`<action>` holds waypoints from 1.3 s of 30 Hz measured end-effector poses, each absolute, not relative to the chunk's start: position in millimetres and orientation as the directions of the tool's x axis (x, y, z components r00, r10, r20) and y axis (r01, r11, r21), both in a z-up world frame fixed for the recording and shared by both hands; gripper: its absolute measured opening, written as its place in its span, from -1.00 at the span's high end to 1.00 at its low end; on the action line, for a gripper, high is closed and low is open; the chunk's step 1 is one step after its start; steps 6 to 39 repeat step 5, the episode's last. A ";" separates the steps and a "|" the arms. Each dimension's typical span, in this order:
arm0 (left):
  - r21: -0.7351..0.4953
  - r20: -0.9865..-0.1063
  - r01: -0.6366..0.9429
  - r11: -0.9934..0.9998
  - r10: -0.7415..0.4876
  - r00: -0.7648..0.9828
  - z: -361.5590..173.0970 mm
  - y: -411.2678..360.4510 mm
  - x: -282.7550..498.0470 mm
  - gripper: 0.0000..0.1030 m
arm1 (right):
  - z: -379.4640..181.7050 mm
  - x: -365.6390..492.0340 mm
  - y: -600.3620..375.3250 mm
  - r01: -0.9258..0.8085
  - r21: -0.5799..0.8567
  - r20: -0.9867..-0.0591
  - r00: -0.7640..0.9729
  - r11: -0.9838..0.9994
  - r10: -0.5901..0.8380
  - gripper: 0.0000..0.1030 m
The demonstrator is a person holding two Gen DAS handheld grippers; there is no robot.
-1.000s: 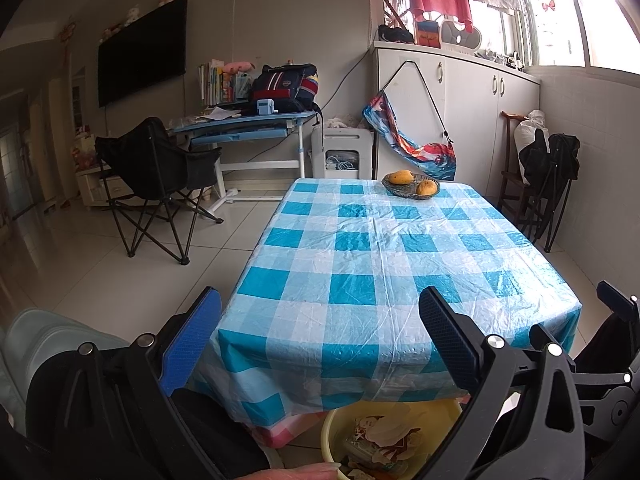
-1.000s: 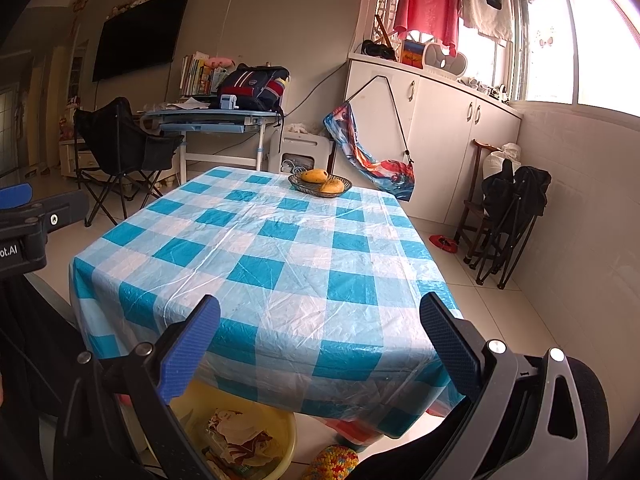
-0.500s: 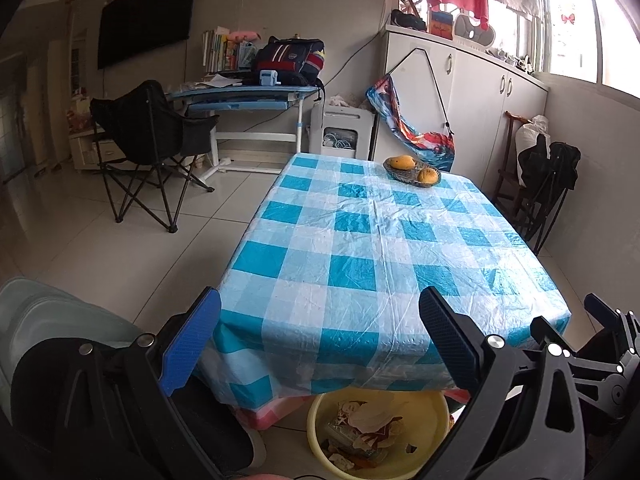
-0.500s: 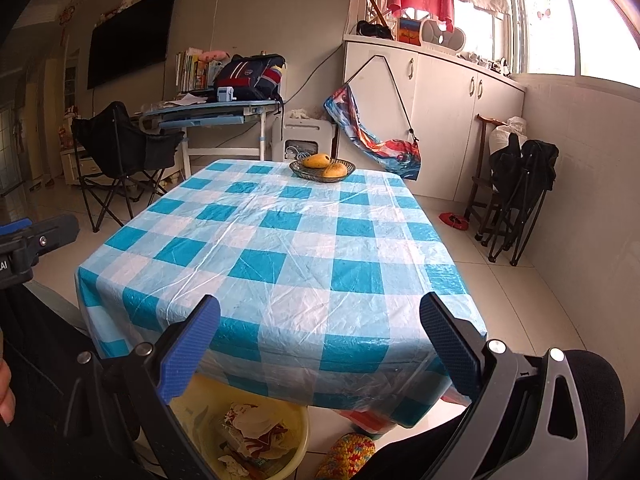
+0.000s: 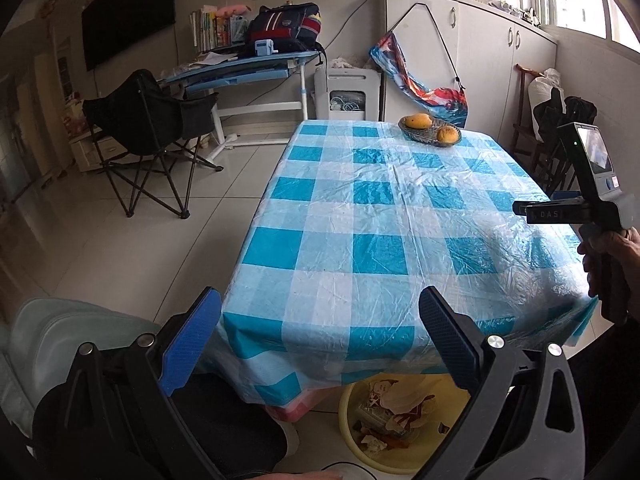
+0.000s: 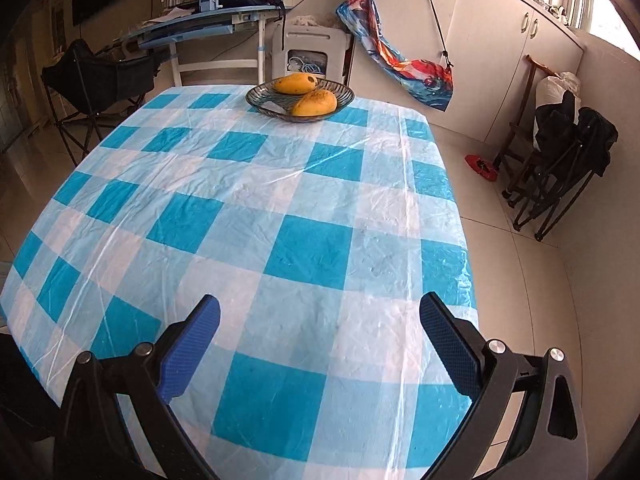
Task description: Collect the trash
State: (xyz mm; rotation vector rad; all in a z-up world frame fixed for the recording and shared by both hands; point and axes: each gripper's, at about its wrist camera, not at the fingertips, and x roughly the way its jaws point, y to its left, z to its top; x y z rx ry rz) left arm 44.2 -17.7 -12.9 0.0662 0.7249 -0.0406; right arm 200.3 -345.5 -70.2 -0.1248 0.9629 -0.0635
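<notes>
A yellow basin (image 5: 352, 436) full of crumpled paper trash (image 5: 394, 404) sits on the floor under the table's near edge. The table carries a blue and white checked cloth (image 5: 376, 216) (image 6: 256, 240). My left gripper (image 5: 318, 344) hangs open and empty in front of that edge, just above the basin. My right gripper (image 6: 318, 344) is open and empty over the near part of the tabletop. In the left wrist view the right tool's body (image 5: 588, 208) shows at the right, held by a hand (image 5: 612, 252).
A dish (image 6: 300, 98) (image 5: 430, 130) holding two mangoes stands at the table's far end. A black folding chair (image 5: 148, 132) and a blue desk (image 5: 240, 68) stand on the left. White cabinets (image 6: 500, 48) and a folded chair (image 6: 560, 168) stand to the right.
Both grippers have risen and tilted down. The right one moved forward over the tabletop, so the basin left its view. Both stayed open.
</notes>
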 end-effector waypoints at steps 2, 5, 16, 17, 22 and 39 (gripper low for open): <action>0.045 -0.673 0.050 0.998 -0.007 0.740 -16.0 -15.9 47.6 -0.86 | -78.7 215.1 -355.2 0.005 -0.142 -0.829 0.546 0.990 -0.122 -0.85; 0.032 -0.692 0.030 0.999 0.001 0.722 -19.4 -10.7 53.0 -0.86 | -87.6 232.2 -363.7 -0.005 -0.118 -0.843 0.529 0.993 -0.098 -0.86; 0.032 -0.692 0.030 0.999 0.001 0.722 -19.4 -10.7 53.0 -0.86 | -87.6 232.2 -363.7 -0.005 -0.118 -0.843 0.529 0.993 -0.098 -0.86; 0.032 -0.692 0.030 0.999 0.001 0.722 -19.4 -10.7 53.0 -0.86 | -87.6 232.2 -363.7 -0.005 -0.118 -0.843 0.529 0.993 -0.098 -0.86; 0.032 -0.692 0.030 0.999 0.001 0.722 -19.4 -10.7 53.0 -0.86 | -87.6 232.2 -363.7 -0.005 -0.118 -0.843 0.529 0.993 -0.098 -0.86; 0.032 -0.692 0.030 0.999 0.001 0.722 -19.4 -10.7 53.0 -0.86 | -87.6 232.2 -363.7 -0.005 -0.118 -0.843 0.529 0.993 -0.098 -0.86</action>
